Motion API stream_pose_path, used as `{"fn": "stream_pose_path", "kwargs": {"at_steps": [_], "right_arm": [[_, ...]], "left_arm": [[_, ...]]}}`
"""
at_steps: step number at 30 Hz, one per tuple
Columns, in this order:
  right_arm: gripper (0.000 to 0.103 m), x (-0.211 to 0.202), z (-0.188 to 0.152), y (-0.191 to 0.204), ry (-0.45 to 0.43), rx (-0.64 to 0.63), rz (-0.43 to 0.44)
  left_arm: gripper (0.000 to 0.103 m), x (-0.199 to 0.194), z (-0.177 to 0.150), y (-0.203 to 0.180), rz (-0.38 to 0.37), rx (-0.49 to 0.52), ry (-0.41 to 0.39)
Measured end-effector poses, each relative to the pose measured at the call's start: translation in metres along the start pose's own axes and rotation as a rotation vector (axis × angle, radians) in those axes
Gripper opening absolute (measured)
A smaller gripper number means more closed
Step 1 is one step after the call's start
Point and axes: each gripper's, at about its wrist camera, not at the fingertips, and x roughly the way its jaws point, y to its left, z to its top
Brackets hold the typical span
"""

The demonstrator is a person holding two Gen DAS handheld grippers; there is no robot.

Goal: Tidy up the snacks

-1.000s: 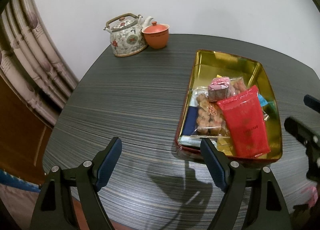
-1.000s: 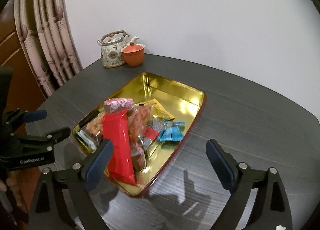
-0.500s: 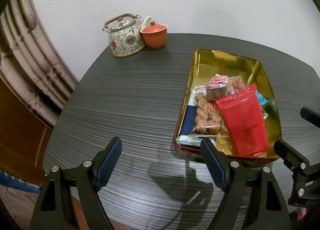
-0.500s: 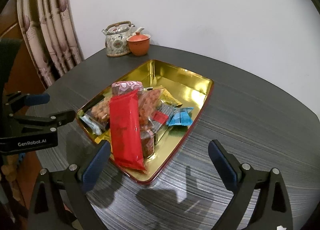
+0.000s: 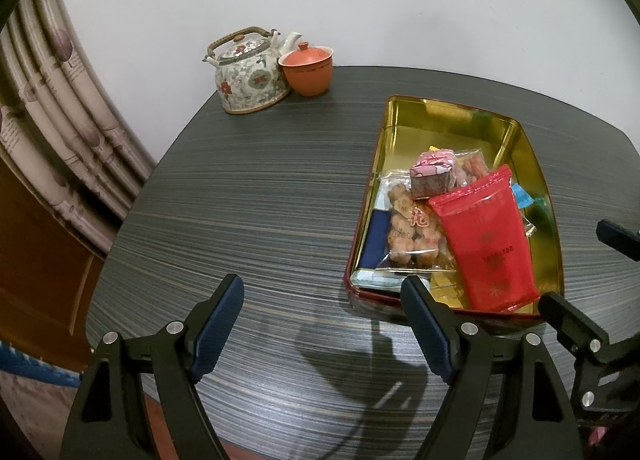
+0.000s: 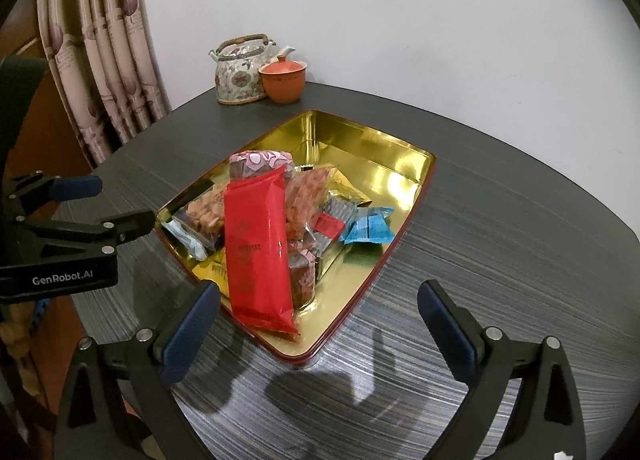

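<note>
A gold tin tray point(image 5: 536, 164) point(image 6: 400, 148) with a red outer rim sits on the dark striped table. Piled in its near half are a long red packet point(image 5: 486, 244) point(image 6: 256, 244), a pink-wrapped cake point(image 5: 434, 172) point(image 6: 260, 160), a clear bag of brown nuts point(image 5: 408, 232) point(image 6: 204, 216) and a blue sweet point(image 6: 368, 230). My left gripper point(image 5: 322, 300) point(image 6: 122, 200) is open above bare table beside the tray's near left corner. My right gripper point(image 6: 320, 292) point(image 5: 574, 264) is wide open just above the tray's near edge, gripping nothing.
A flowered teapot point(image 5: 248, 72) point(image 6: 240, 72) and an orange lidded cup point(image 5: 308, 70) point(image 6: 284, 78) stand at the table's far edge by the white wall. A curtain point(image 5: 48, 112) point(image 6: 104, 60) hangs on the left. The tray's far half holds no snacks.
The right gripper has shifted a little nearer the tray's near edge, its jaws slightly wider; in the left wrist view its fingers sit lower. The left gripper and the snacks have not moved.
</note>
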Motion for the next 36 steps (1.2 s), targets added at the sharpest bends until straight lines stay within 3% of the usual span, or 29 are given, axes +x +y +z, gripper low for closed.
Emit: {"fn": "stream_pose_path", "kwargs": {"at_steps": [36], "right_arm": [[0.098,0.0041,-0.0074,0.0092,0.022,-0.018,0.001]], "left_arm": [[0.081,0.0010,-0.0007,0.0028,0.016,0.006,-0.003]]}}
